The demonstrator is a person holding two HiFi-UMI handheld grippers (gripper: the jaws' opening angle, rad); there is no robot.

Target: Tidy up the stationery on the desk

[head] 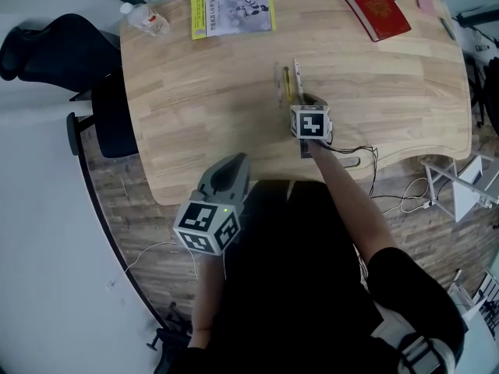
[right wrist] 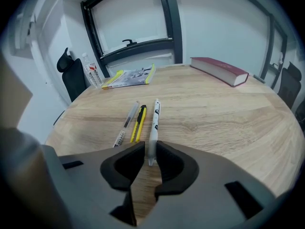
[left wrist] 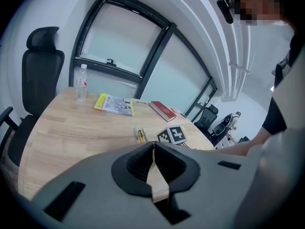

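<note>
Stationery is in one row mid-desk [head: 210,123]: clear pen [right wrist: 126,123], yellow utility knife [right wrist: 139,123] and white pen [right wrist: 154,120], lying parallel and close together, with the white one furthest right. Right gripper [right wrist: 150,151] is down at the near end of the row, jaws narrowed onto the white pen's near tip and pinching it. The pen lies flat on the wood, in line with the other two. Left gripper [left wrist: 153,144] is held off the desk near the front edge, close to the person's body, jaws pressed together with nothing between them. At the far side sit a yellow-spined booklet [head: 232,10], a red book [head: 370,5] and a water bottle [head: 146,19] at the left corner, all well apart from the pens. Black chair [head: 54,49] stands off the desk's left.
</note>
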